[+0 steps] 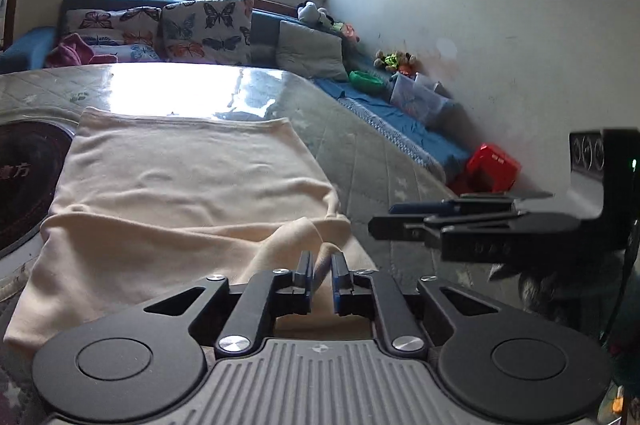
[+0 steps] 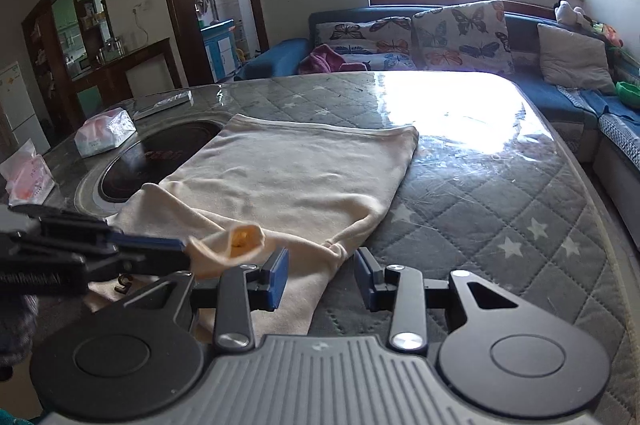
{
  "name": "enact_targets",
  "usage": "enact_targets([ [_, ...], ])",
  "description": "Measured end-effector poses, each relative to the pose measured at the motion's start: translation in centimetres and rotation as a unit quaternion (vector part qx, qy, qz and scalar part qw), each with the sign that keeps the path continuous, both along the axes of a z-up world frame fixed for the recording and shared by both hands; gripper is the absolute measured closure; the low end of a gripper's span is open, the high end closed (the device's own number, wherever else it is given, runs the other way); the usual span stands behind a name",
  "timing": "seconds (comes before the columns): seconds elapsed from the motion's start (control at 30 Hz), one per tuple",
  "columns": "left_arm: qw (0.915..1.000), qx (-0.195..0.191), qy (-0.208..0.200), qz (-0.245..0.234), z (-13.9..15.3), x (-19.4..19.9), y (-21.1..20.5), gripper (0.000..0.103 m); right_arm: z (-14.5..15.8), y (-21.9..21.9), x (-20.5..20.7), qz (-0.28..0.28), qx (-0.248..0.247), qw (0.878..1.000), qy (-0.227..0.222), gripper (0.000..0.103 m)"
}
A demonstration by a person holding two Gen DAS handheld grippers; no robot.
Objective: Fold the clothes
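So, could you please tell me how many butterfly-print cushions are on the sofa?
2: one butterfly-print cushion at the sofa's left end, the other butterfly-print cushion beside it to the right. More may be hidden behind the table.

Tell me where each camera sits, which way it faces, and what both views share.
Left wrist: on the left gripper, facing table, sofa and window; its fingers pinch the cream garment; right gripper at right.
Right wrist: on the open right gripper, facing likewise; left gripper at left, holding cloth.
Shared: garment, table, butterfly cushions.
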State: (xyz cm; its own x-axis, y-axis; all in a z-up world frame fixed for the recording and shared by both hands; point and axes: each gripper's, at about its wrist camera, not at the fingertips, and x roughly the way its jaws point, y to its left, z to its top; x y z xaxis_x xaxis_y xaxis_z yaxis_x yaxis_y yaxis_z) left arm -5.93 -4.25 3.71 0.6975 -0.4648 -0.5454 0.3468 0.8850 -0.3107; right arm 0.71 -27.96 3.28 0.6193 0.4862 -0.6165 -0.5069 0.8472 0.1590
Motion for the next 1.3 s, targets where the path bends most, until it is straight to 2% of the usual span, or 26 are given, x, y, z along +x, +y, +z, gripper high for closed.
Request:
enact_targets([
  [0.13,0.9996,0.02,-0.02,0.008,0.6,-1.3,1.3,0.067,-0.4,1.4,-0.1,0.022,0.01,1.0,0.013,0.066],
  [0.2,0.9989,0.03,-0.026,0.024,0.8,-1.7,2.5,0.067,-0.7,2.2,-0.2,0.032,0.012,0.999,0.018,0.066],
  [0.43,0.9929,0.041,-0.006,0.112,0.1,-1.5,8.2,0.067,-2.2,4.6,0.4,0.044,0.002,0.999,0.028,0.072],
  [0.53,0.9903,0.041,0.003,0.132,-0.4,-1.7,9.6,0.067,-2.7,5.0,0.7,0.042,0.002,0.998,0.039,0.082],
  [0.6,0.9897,0.041,0.008,0.137,-0.6,-1.8,10.1,0.067,-2.9,5.3,0.6,0.043,-0.002,0.998,0.036,0.094],
  [0.8,0.9893,0.041,0.017,0.139,-1.1,-2.1,11.0,0.067,-0.5,5.1,-0.5,0.03,-0.027,0.999,-0.019,0.102],
  [0.87,0.9897,0.04,0.02,0.136,-1.2,-1.9,11.1,0.067,-0.1,4.8,-0.4,0.02,-0.036,0.999,-0.026,0.102],
  [0.97,0.991,0.031,0.015,0.13,-0.6,-1.4,10.9,0.067,-0.5,4.3,0.4,0.014,-0.03,0.999,-0.007,0.101],
  [1.03,0.9915,0.029,0.006,0.127,0.0,-1.1,10.8,0.067,-0.8,3.8,0.6,0.014,-0.007,1.0,0.014,0.094],
  [1.13,0.9918,0.026,-0.003,0.125,0.7,-0.2,10.9,0.066,-1.1,3.4,0.9,0.02,0.021,0.999,0.041,0.093],
  [1.17,0.9919,0.026,-0.003,0.124,0.8,0.2,10.9,0.066,-1.3,3.6,0.9,0.025,0.024,0.998,0.046,0.091],
  [1.23,0.992,0.028,0.001,0.123,0.6,0.8,10.8,0.066,-1.8,4.2,0.9,0.027,0.015,0.998,0.048,0.079],
  [1.3,0.9923,0.029,0.005,0.121,0.3,1.4,10.5,0.066,-2.4,4.9,0.8,0.03,0.007,0.998,0.047,0.076],
])
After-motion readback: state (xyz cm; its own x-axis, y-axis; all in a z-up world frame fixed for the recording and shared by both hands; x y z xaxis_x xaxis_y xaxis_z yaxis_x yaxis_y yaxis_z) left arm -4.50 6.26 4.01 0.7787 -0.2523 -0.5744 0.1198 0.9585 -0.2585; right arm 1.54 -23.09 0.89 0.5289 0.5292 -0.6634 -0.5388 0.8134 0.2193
